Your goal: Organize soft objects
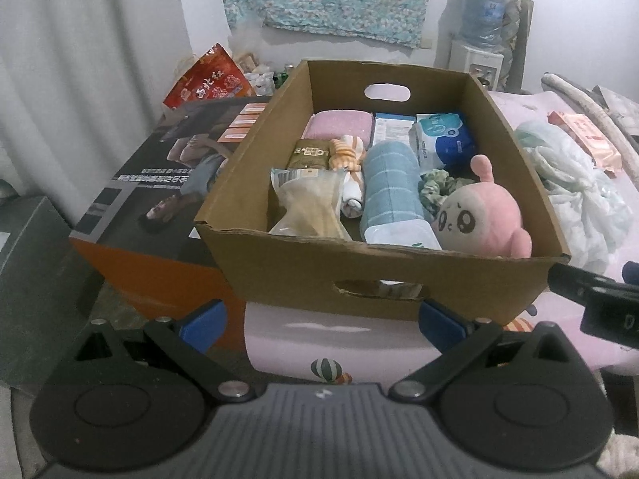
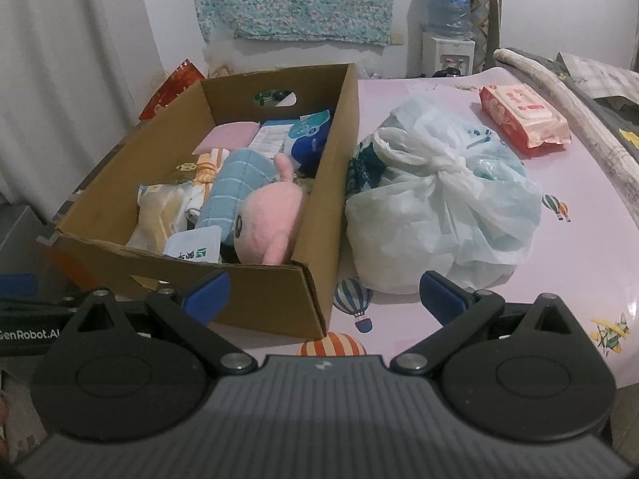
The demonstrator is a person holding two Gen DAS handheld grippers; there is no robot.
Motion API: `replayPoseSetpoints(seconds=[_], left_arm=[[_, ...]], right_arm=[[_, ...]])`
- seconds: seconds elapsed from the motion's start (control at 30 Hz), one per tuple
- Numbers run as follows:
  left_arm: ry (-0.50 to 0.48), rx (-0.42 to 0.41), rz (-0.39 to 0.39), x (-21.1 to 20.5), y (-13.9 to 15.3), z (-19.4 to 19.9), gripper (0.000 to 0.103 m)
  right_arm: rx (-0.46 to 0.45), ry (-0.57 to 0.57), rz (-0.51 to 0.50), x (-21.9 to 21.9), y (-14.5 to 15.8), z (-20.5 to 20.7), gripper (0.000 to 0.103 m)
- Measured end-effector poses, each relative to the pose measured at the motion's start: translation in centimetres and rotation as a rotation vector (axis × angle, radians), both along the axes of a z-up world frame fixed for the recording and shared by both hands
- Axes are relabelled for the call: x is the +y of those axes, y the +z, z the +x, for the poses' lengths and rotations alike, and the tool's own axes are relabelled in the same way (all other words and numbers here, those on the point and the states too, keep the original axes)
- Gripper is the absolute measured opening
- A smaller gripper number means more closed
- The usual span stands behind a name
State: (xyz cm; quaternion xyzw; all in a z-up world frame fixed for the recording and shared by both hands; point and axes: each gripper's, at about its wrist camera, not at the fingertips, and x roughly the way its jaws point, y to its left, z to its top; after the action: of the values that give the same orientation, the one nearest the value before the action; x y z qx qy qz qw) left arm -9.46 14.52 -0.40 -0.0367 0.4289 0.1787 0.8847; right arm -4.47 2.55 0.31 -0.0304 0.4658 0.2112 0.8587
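Observation:
A cardboard box (image 1: 279, 275) (image 2: 319, 183) stands on the pink table and holds a pink plush toy (image 1: 483, 219) (image 2: 271, 219), a rolled blue towel (image 1: 389, 183) (image 2: 231, 187), a pink folded cloth (image 1: 339, 123), a green scrunchie (image 1: 437, 187) and several packets. To the right of the box lie a knotted plastic bag (image 2: 439, 199) (image 1: 575, 183) and a pink wipes pack (image 2: 523, 119). My left gripper (image 1: 323, 321) hangs open in front of the box's near wall, holding nothing. My right gripper (image 2: 325, 299) is open and empty near the box's front right corner.
The pink table (image 2: 559, 259) has balloon prints. A dark printed carton (image 1: 167, 167) sits left of the box, a red bag (image 1: 207, 80) behind it. A water dispenser (image 2: 449, 12) stands at the back wall. Grey bedding (image 2: 579, 84) lines the right edge.

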Motion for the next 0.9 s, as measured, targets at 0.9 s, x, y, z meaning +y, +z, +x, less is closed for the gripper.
replayPoseSetpoints(seconds=[0.9], left_arm=[[-0.031, 0.038, -0.032, -1.0, -0.8, 0.8, 0.103]], right_arm=[[0.02, -0.057, -0.007, -1.3, -0.4, 0.5, 0.102]])
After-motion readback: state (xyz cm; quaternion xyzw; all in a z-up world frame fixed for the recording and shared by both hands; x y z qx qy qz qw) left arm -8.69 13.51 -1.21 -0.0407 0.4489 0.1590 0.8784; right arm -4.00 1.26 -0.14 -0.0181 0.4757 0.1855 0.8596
